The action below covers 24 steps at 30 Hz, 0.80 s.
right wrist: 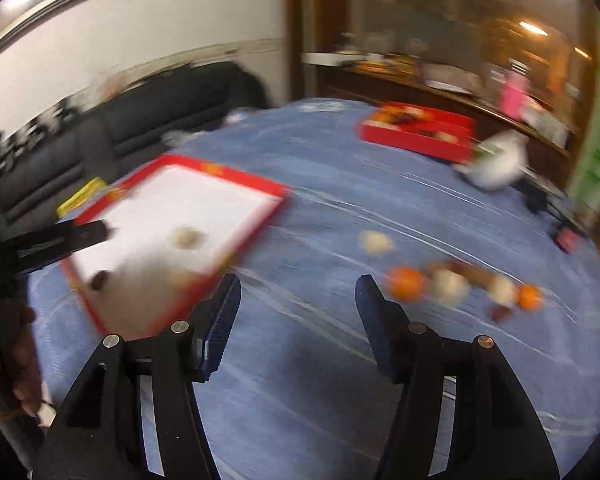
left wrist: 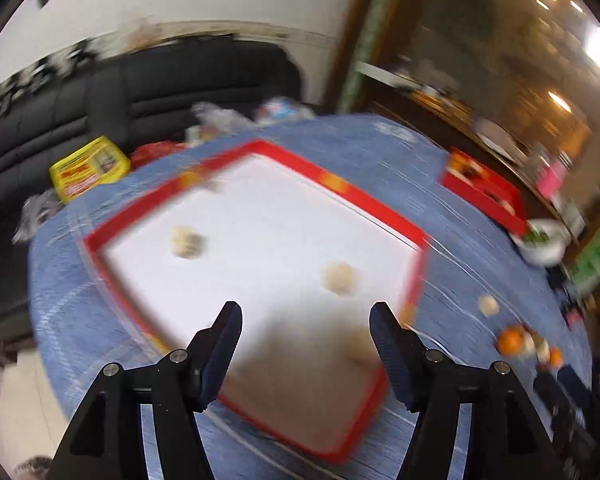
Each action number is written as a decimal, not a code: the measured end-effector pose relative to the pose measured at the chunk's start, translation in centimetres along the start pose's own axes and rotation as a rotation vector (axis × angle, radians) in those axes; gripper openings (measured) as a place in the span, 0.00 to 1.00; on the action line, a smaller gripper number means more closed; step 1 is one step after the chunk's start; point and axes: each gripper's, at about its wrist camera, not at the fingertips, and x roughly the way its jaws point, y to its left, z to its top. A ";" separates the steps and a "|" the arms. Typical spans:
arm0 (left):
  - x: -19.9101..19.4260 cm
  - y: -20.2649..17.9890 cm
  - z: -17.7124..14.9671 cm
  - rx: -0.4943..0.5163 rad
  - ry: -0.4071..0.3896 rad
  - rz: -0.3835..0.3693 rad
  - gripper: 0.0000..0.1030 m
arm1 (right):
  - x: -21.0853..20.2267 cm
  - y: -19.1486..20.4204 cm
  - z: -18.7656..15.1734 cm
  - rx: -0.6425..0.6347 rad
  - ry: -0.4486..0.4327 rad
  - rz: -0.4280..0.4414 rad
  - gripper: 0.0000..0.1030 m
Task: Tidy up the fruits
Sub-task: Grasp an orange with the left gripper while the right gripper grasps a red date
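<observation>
A white tray with a red rim lies on the blue tablecloth; it also shows in the right wrist view. Three pale round fruits lie in the tray. My left gripper is open and empty above the tray's near part. On the cloth to the right lie a pale fruit, two oranges and more pale fruits. My right gripper is open and empty over bare cloth, left of that group. Both views are blurred.
A red box and a white bowl stand at the far right of the table. A yellow packet lies at the far left edge. A black sofa is behind the table. A small dark item lies in the tray.
</observation>
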 end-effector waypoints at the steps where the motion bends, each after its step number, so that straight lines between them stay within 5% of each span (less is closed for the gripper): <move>1: 0.1 -1.1 -0.4 0.033 0.005 -0.016 0.62 | -0.1 -1.6 -0.4 0.023 0.007 -0.026 0.60; 10: 1.5 -11.5 -5.1 0.385 0.081 -0.151 0.63 | 1.1 -16.0 -4.8 0.277 0.134 -0.254 0.60; 21: 4.2 -15.8 -5.9 0.469 0.113 -0.177 0.63 | 6.1 -16.3 -1.8 0.177 0.166 -0.240 0.59; 23: 4.6 -16.5 -5.7 0.474 0.114 -0.181 0.63 | 7.0 -16.2 -1.6 0.173 0.171 -0.239 0.46; 24: 4.9 -17.0 -5.6 0.477 0.110 -0.186 0.63 | 7.6 -16.3 -1.7 0.183 0.185 -0.232 0.29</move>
